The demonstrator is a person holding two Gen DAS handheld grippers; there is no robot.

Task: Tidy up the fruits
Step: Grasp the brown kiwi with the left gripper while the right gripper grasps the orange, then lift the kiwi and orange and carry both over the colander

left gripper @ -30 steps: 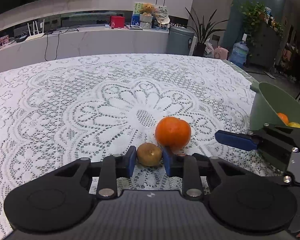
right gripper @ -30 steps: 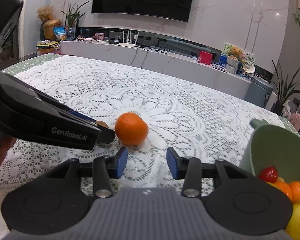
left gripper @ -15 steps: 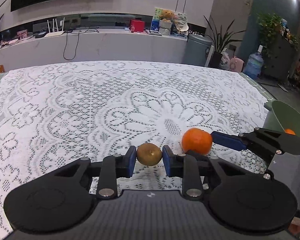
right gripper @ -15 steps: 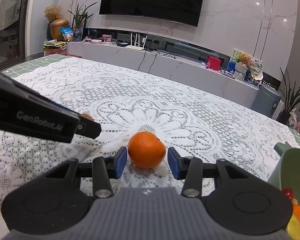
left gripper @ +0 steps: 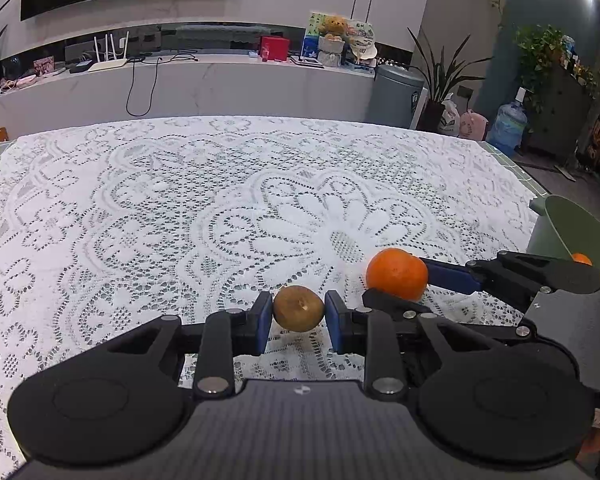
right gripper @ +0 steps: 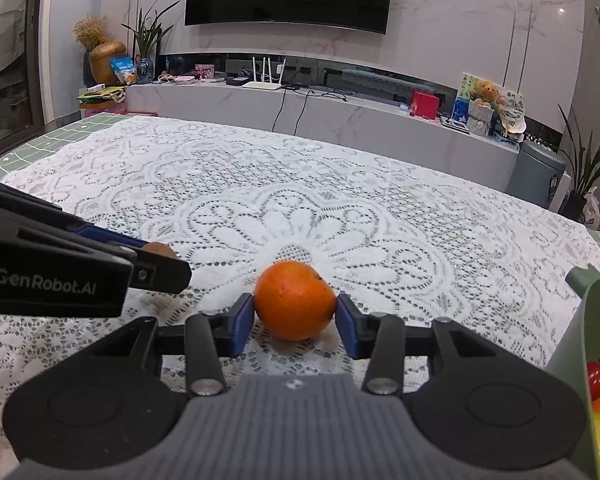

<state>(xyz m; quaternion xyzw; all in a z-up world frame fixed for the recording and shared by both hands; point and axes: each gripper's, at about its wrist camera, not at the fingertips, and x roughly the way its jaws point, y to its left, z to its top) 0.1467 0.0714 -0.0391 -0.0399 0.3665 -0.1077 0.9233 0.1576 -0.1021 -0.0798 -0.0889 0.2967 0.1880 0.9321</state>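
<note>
My left gripper (left gripper: pixel 299 315) is shut on a small brown kiwi (left gripper: pixel 299 308) and holds it just above the lace tablecloth. My right gripper (right gripper: pixel 295 317) has its blue pads against both sides of an orange (right gripper: pixel 295 305) that rests on the cloth. In the left wrist view the orange (left gripper: pixel 397 273) sits between the right gripper's fingers (left gripper: pixel 452 276), just right of the kiwi. In the right wrist view the left gripper (right gripper: pixel 152 258) comes in from the left with the kiwi (right gripper: pixel 159 249) partly hidden.
A green bowl (right gripper: pixel 592 320) with a tomato, oranges and a yellow fruit stands at the table's right edge; its rim also shows in the left wrist view (left gripper: pixel 568 220). White lace tablecloth (left gripper: pixel 180 208) covers the table. A counter with clutter runs behind.
The left gripper has lifted the kiwi and drawn back to the left. The right gripper moved forward around the orange and closed onto it.
</note>
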